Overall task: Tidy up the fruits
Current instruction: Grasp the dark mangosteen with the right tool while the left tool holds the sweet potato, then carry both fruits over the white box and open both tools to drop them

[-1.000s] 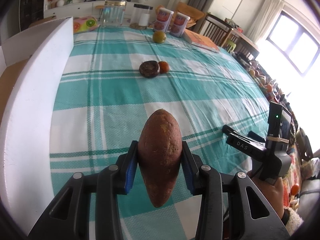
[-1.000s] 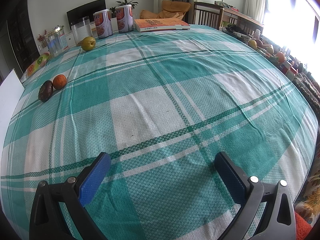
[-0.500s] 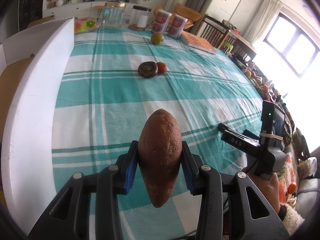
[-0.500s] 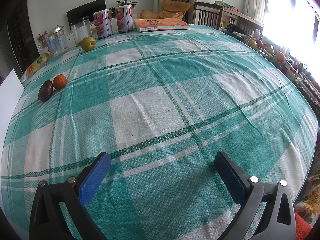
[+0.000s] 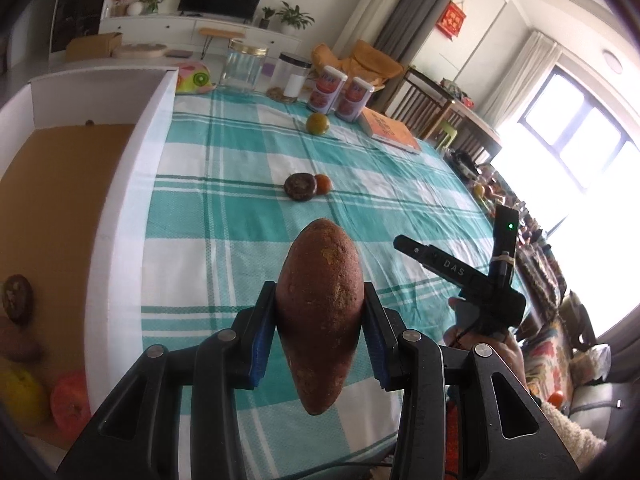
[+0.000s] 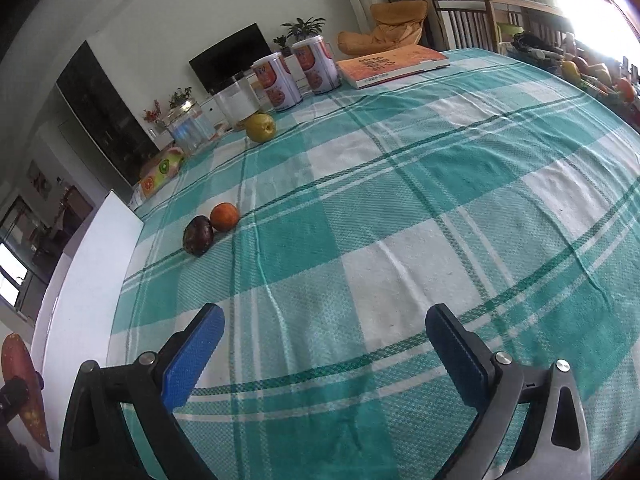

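My left gripper (image 5: pixel 320 332) is shut on a reddish-brown sweet potato (image 5: pixel 320 312), held upright above the checked tablecloth beside the white box (image 5: pixel 124 216). The potato also shows at the left edge of the right wrist view (image 6: pixel 20 380). Inside the box lie a dark fruit (image 5: pixel 16 298), a yellow fruit (image 5: pixel 20 396) and a red-orange fruit (image 5: pixel 68 400). On the cloth sit a dark passion fruit (image 6: pixel 198 235) touching a small orange (image 6: pixel 225 217), and a yellow-green pear (image 6: pixel 261 128) farther back. My right gripper (image 6: pixel 324 344) is open and empty, low over the cloth.
At the table's far end stand two printed cans (image 6: pixel 296 72), two clear jars (image 6: pixel 236 104), an orange book (image 6: pixel 392 66) and a fruit-print pack (image 6: pixel 160 172). Chairs and a cluttered side table (image 6: pixel 580 76) lie to the right.
My left gripper has risen and swung left with the sweet potato, bringing the box's inside into view. My right gripper has lifted and tilted, turning left toward the fruits.
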